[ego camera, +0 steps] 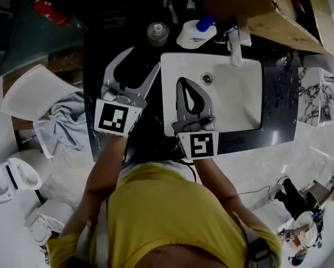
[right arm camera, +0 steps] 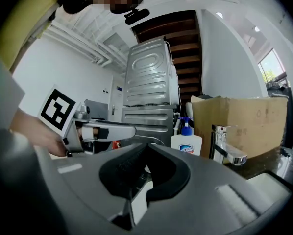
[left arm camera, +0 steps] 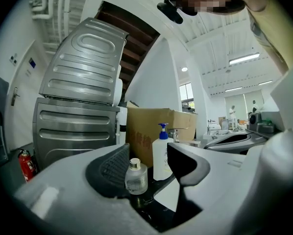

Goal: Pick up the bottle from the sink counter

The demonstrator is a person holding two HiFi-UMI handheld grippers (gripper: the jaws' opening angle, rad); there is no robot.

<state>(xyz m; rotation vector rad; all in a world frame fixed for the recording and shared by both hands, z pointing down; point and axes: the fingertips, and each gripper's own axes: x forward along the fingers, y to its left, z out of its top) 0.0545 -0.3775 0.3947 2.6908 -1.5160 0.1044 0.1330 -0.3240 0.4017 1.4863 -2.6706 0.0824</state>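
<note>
The small bottle [ego camera: 157, 33] has a shiny cap and stands at the back of the black counter [ego camera: 94, 66], to the left of the white sink [ego camera: 239, 94]. A white pump bottle [ego camera: 197, 32] with a blue top stands just beside it. The left gripper [ego camera: 142, 60] is over the counter and points at the small bottle. Its claw is spread wide. In the left gripper view the small bottle [left arm camera: 135, 176] shows between the two jaws, but they do not touch it. The right gripper [ego camera: 184, 82] is over the sink. Its claw is pressed together, with nothing in it.
</note>
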